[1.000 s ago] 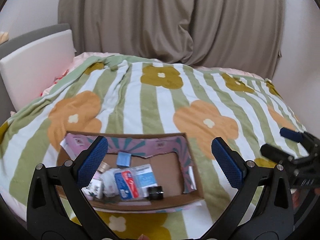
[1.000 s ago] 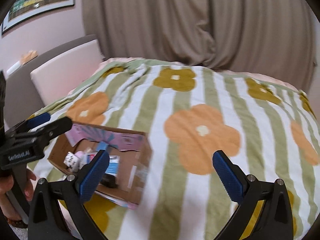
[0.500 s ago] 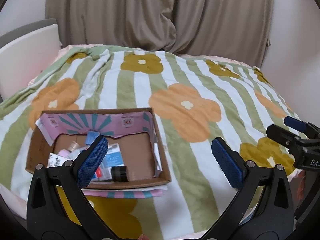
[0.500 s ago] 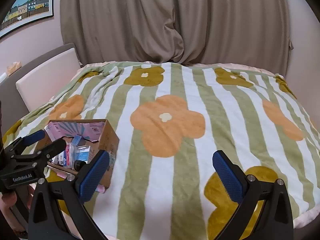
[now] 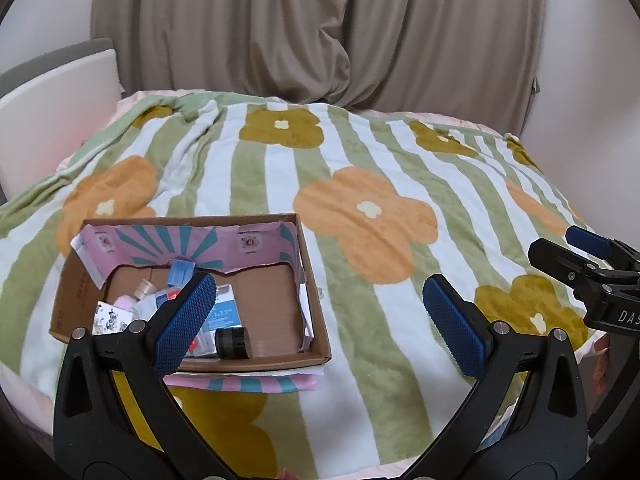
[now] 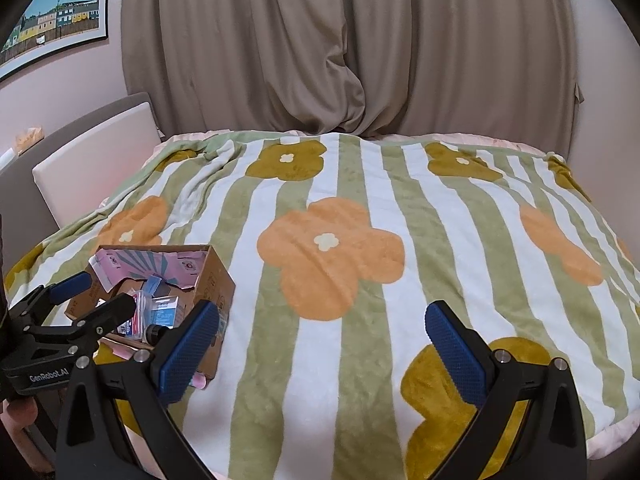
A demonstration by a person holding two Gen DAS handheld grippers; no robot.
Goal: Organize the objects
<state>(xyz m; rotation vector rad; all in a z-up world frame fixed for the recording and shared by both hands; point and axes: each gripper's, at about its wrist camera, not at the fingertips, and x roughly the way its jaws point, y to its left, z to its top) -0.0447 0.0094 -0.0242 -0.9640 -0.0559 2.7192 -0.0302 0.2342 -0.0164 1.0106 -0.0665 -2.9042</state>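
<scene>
— Cardboard, that's the box (image 5: 256, 354) on the bed, sitting at about eight o'clock in the left wrist view, on the striped blanket (image 5: 360, 184) with its orange and mustard flowers.

— And what's in it?

— A jumble at the left half of the box: a small black cylinder (image 5: 233, 343) lying on its side against the near wall, blue-and-white packets (image 5: 224, 312) just behind it, a small pink bottle (image 5: 126, 303) and a patterned little carton (image 5: 107, 317) at the far left. Pink paper with teal rays (image 5: 180, 242) lines the back wall, torn along its lower edge, and a strip of it sticks out under the front of the box.

— Where are the grippers?

— The left gripper (image 5: 320, 312) hangs over the near edge of the bed, fingers spread wide with nothing between them; its left pad overlaps the box contents in view, though I can't tell whether it touches anything. The right gripper (image 6: 320, 340) is likewise spread wide and empty, over bare blanket, with the box at its nine o'clock.

— Do they see each other?

— Yes. The right one shows at three o'clock in the left view, the left one at eight o'clock in the right view. Brown curtains (image 6: 352, 48) hang behind the bed, and a framed picture (image 6: 52, 16) is on the wall at ten o'clock.
</scene>
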